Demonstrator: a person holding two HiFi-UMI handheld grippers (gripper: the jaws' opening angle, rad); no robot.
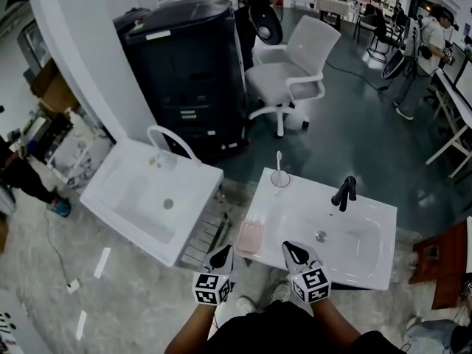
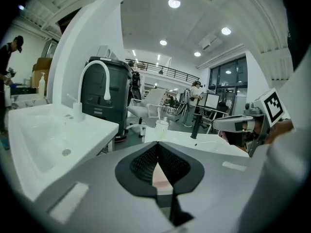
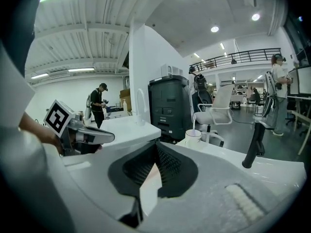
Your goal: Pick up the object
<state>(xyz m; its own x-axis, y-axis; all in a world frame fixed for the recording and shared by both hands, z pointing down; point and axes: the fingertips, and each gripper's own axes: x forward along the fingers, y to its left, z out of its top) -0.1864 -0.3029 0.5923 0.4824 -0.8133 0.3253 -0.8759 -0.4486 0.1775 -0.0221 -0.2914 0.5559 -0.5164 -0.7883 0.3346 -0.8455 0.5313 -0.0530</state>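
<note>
Fingers, left gripper (image 1: 223,251): pressed together at the tips, with nothing pinched; only a pinkish surface showed through the slot behind them.
Fingers, right gripper (image 1: 294,250): likewise closed tip to tip and empty.
Where both hung: side by side over the near edge of the white washbasin (image 1: 369,214), pointing slightly downward.
Likely object: the task named none. My guess was the pink tray (image 1: 249,237) on the basin's left ledge, just beyond the left gripper and a little to its right.
Other candidate: the cup (image 1: 279,178) holding a toothbrush (image 1: 278,159), at the far rim and well apart from both grippers.
Doing the step well: the fingers had to be spread before going in, since closed tips would only shove the tray.
Approach: the left gripper looked the better placed; coming in low, one finger along each long side.
Risk: the tray looked light and the ledge glossy, so it could slide toward the bowl or off the left edge.
Keep clear of: the black tap (image 1: 344,192), which stood on the right gripper's side.
</note>
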